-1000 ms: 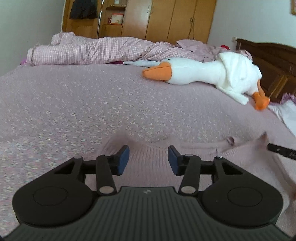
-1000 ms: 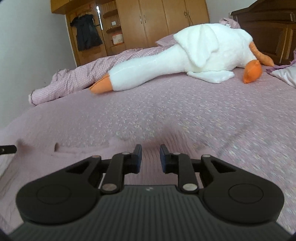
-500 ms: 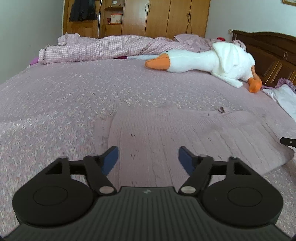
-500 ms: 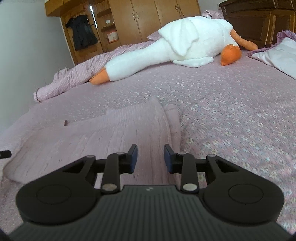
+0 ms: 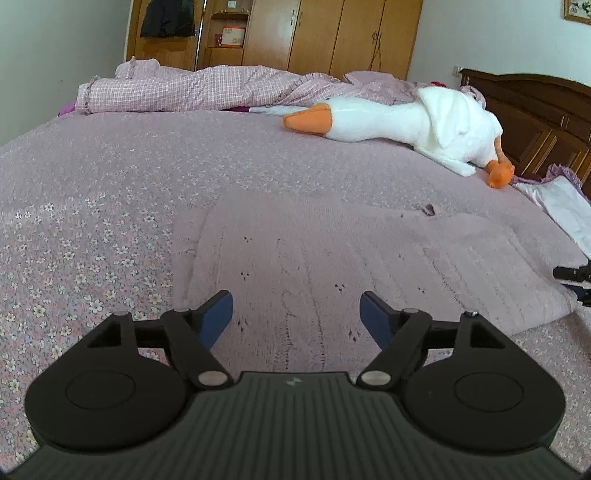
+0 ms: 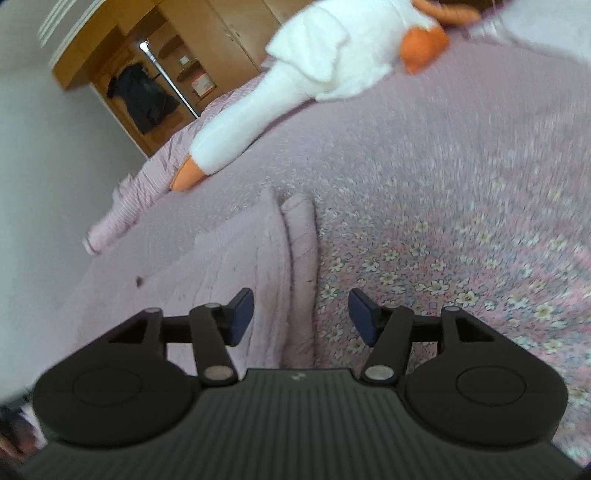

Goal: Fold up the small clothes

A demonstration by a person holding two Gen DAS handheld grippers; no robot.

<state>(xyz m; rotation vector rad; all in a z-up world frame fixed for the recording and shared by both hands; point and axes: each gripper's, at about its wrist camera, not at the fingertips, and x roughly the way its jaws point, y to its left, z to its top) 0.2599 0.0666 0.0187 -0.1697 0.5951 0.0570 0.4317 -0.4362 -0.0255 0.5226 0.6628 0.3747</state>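
A pale pink knitted sweater [image 5: 332,266] lies flat and folded on the floral bedspread [image 5: 92,206]. My left gripper [image 5: 297,314] hovers over its near edge, open wide, with nothing between the blue pads. In the right wrist view, tilted and blurred, the same sweater [image 6: 240,266] shows its right folded edge. My right gripper [image 6: 301,314] is open above that edge, holding nothing. The tip of the right gripper [image 5: 574,275] shows at the far right of the left wrist view.
A white plush goose [image 5: 399,125] with an orange beak lies across the far side of the bed. A pink checked quilt [image 5: 192,90] is bunched at the back. A dark wooden headboard [image 5: 535,110] stands on the right, a white cloth [image 5: 569,206] below it, wardrobes [image 5: 332,33] beyond.
Both grippers pulled back and up from the sweater, which now lies flat. Both opened wider. The right gripper has rolled, tilting its view.
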